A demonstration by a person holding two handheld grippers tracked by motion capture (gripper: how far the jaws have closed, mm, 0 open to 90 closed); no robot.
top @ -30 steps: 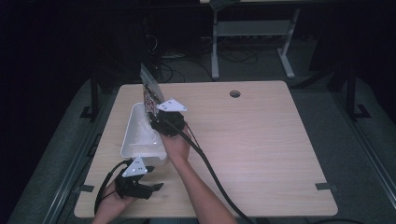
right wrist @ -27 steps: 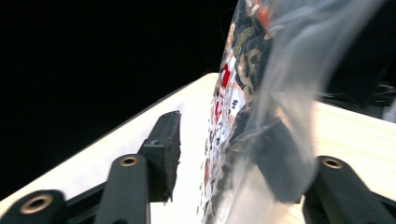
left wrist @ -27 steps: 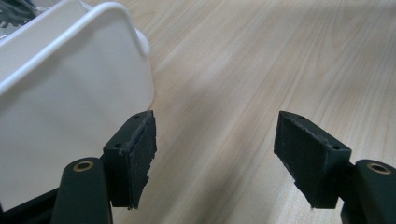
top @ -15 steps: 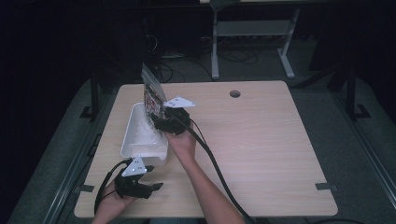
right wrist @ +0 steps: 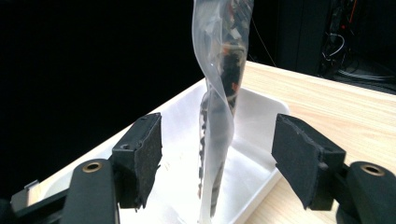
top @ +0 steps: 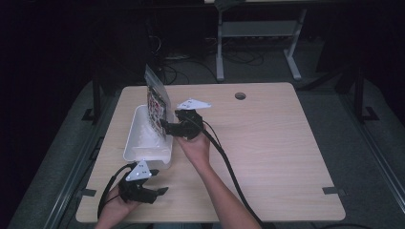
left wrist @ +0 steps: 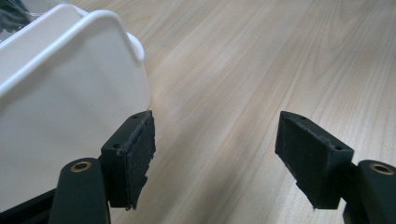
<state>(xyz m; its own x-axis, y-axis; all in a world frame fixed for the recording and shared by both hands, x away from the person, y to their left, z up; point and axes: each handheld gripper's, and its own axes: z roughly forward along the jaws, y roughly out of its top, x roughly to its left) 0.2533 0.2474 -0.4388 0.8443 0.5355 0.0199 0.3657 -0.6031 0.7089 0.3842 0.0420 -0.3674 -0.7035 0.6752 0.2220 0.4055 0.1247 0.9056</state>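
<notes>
At the table's left side, a white bin [top: 143, 138] sits on the wooden table [top: 267, 152], and a clear plastic bag [top: 156, 102] with dark printed contents stands upright in it, leaning on the bin's far right wall.

Right gripper [top: 167, 127]: held level at the bin's right rim, pointing at the bag. In the right gripper view its jaws stand spread wide with the bag [right wrist: 218, 116] upright between them, neither pad touching it. Judgement: the upright stance gives a thin edge that fits between the jaws, so either a pinch or a release would suit this pose; I cannot tell which.

Left gripper [top: 160, 191]: low near the table's front edge, just beside the bin's near end. The left gripper view shows its jaws wide apart on nothing, one pad close to the bin wall [left wrist: 70, 93]. Judgement: parked there, ready to steady the bin if the bag drags.
</notes>
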